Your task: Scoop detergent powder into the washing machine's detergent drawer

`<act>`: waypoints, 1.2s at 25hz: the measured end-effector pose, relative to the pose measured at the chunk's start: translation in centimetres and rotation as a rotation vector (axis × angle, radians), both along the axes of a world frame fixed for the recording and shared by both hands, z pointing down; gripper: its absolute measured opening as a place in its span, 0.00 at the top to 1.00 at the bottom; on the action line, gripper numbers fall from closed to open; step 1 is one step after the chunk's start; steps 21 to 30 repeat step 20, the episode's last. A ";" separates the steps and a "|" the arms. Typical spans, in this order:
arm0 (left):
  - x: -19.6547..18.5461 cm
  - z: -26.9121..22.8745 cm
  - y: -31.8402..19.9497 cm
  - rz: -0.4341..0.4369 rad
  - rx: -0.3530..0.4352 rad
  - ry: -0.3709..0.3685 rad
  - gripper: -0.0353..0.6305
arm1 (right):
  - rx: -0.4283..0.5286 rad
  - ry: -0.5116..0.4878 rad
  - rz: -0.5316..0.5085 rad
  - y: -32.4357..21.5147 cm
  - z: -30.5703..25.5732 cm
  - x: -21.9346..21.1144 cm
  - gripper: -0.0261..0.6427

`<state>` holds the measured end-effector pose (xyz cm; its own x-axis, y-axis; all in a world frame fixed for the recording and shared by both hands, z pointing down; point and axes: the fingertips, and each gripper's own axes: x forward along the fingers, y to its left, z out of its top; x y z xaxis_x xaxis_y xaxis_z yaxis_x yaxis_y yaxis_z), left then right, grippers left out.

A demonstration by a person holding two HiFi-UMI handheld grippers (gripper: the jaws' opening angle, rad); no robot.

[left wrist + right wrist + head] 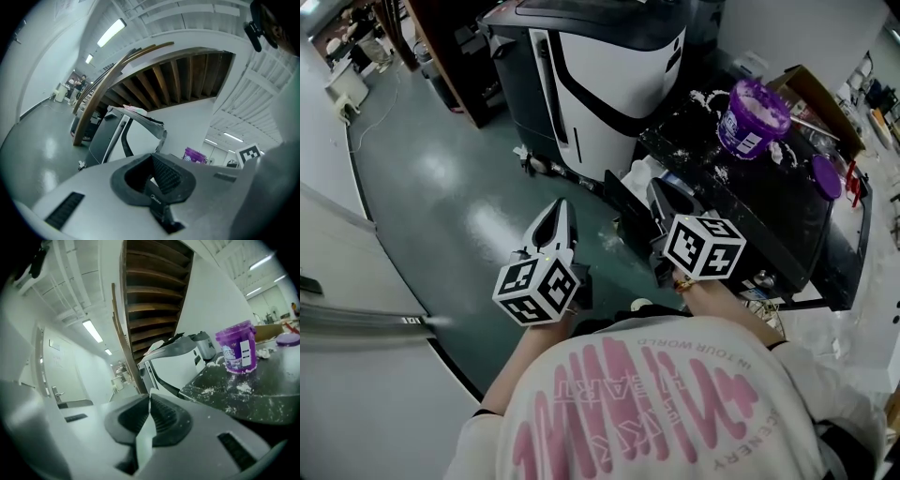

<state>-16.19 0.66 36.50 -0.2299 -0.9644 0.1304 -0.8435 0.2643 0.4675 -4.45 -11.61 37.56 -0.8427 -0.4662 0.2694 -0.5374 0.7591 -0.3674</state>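
A purple detergent tub [753, 117] stands open, full of white powder, on a black tabletop [769, 216] strewn with spilled powder. Its purple lid [827, 176] lies further right. My right gripper [664, 190] hovers at the table's near-left edge, well short of the tub [239, 352], and its jaws [150, 397] are shut with nothing held. My left gripper [560, 214] hangs over the green floor left of the table, also shut and empty [152, 157]. The tub [194, 154] shows small beyond it. No scoop and no drawer can be made out.
A large white and black machine [609, 84] stands beyond both grippers, left of the table. A cardboard box [811, 89] sits behind the tub. The person's pink-printed shirt fills the bottom of the head view. A white wall runs along the left.
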 end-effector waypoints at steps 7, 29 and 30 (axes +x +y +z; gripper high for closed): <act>-0.2 0.2 -2.1 -0.013 -0.009 0.007 0.95 | 0.021 0.056 -0.022 -2.5 0.5 -0.3 0.96; -1.1 0.2 -6.0 -0.060 -0.009 0.010 0.95 | 0.029 0.127 -0.091 -6.9 1.7 -1.9 0.96; -1.1 0.2 -6.0 -0.060 -0.009 0.010 0.95 | 0.029 0.127 -0.091 -6.9 1.7 -1.9 0.96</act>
